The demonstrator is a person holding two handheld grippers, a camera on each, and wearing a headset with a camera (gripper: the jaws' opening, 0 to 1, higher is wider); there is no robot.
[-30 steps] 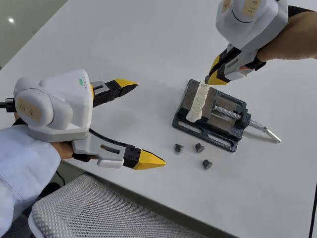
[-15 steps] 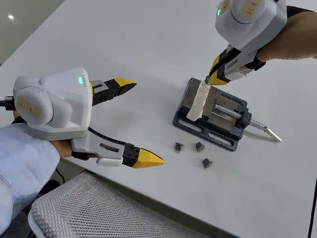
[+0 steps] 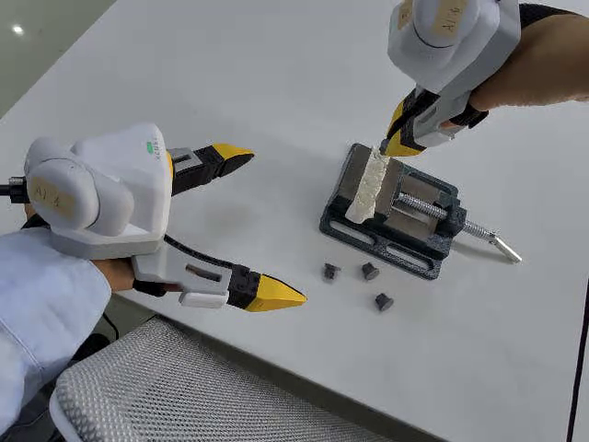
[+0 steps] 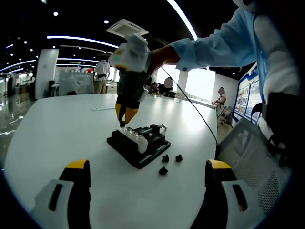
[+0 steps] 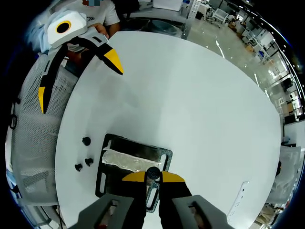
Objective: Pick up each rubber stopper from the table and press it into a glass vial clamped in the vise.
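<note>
Here, left tool (image 3: 273,227): jaws spread wide and holding nothing, hovering over the left of the surface (image 3: 230,74), well apart from the work.
Loose stoppers (image 3: 369,271): three small dark ones lie on the surface just beside the vise's lower edge, at centre frame in the head view.
Vials (image 3: 371,184): a pale row clamped in the vise (image 3: 368,241), right of centre.
Right tool (image 3: 391,145): jaws pinched narrow on the held stopper (image 5: 152,173), tips at the upper end of the vial row, upper right in the head view.
Step in hand: seating that stopper, by my reading; whether it has entered the mouth I cannot tell.
Doing it well: keep the stopper square over the vial mouth and push straight down along the vial's axis; a slanted push could skew it or load the glass sideways.
Around: a mesh chair back (image 3: 184,387) sits at lower left; the vise screw (image 3: 479,233) juts out to the right.
In the way: nothing lies between the right tool and the vials.
</note>
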